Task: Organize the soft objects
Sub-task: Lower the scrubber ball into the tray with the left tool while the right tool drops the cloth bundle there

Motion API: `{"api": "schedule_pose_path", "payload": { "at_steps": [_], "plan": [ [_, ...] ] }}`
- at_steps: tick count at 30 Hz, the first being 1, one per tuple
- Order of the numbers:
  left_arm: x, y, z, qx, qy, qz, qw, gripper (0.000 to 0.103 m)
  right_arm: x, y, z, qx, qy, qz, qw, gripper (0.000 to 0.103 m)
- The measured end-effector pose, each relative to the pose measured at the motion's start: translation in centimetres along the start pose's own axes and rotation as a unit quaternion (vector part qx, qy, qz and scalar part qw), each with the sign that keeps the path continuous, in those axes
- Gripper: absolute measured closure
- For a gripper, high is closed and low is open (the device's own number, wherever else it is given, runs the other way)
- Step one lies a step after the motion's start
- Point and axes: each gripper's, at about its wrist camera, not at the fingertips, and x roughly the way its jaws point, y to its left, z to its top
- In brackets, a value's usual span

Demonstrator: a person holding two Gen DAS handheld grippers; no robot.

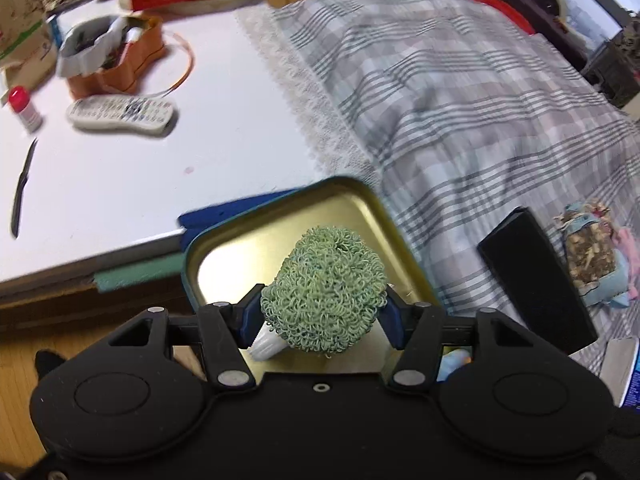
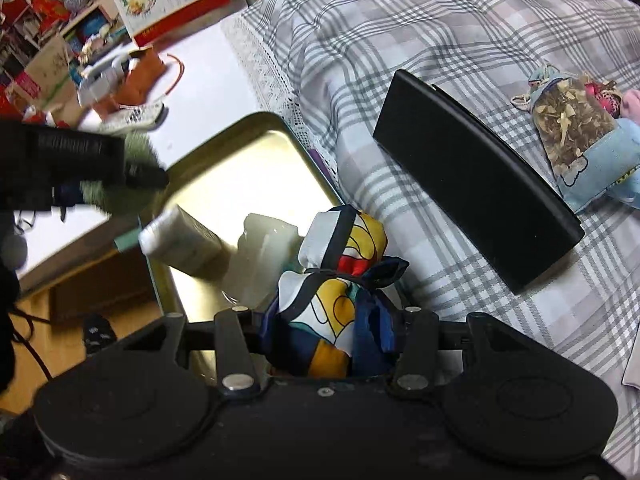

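Observation:
A green curly scrubber ball (image 1: 324,288) with a white stub handle sits between the blue pads of my left gripper (image 1: 322,306), which press its sides. It hangs over a gold-lined tin tray (image 1: 224,248) at the bed's edge. My right gripper (image 2: 328,320) is shut on a knotted scarf bundle (image 2: 340,264) in white, yellow, red and navy, at the near right corner of the tray (image 2: 248,120). A white bottle (image 2: 180,240) and a clear plastic piece (image 2: 264,248) lie in the tray. The left gripper (image 2: 132,188) shows blurred at its far left.
A black case (image 2: 476,176) lies on the plaid bedspread (image 2: 440,20), with a dried-herb sachet (image 2: 572,128) and a blue pouch beyond it. The white table (image 1: 200,140) holds a remote (image 1: 120,114), a knife (image 1: 22,188), a red-capped bottle (image 1: 24,108) and an orange box (image 1: 116,60).

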Motion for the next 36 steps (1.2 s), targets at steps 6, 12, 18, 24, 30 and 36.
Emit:
{"api": "schedule_pose_path", "payload": {
  "at_steps": [6,12,18,24,30,36],
  "plan": [
    [-0.6,0.1,-0.1,0.002,-0.025,0.009,0.9997,0.026,0.2,0.6,0.3,-0.012,-0.006,0.009,1.000,0.056],
    [0.0,0.9,-0.6,-0.007,-0.011,0.027,0.9996,0.025,-0.1,1.3,1.4,-0.010,-0.038,0.033,0.999,0.035],
    [0.0,0.6,-1.0,0.008,-0.009,0.046,0.9989,0.024,-1.3,1.3,1.5,-0.018,-0.064,0.034,0.997,0.034],
    [-0.1,0.0,-1.4,0.022,0.004,0.058,0.9981,0.023,-1.6,-0.2,0.4,-0.008,-0.053,0.026,0.998,0.034],
    [-0.5,-1.3,-2.1,0.037,0.033,0.065,0.9966,0.023,-1.8,-1.6,-1.0,0.003,-0.034,0.018,0.999,0.034],
    [-1.9,-4.3,-3.2,0.081,0.026,0.070,0.9940,0.023,-2.8,-2.8,-2.6,0.011,-0.020,0.018,1.000,0.034]
  ]
}}
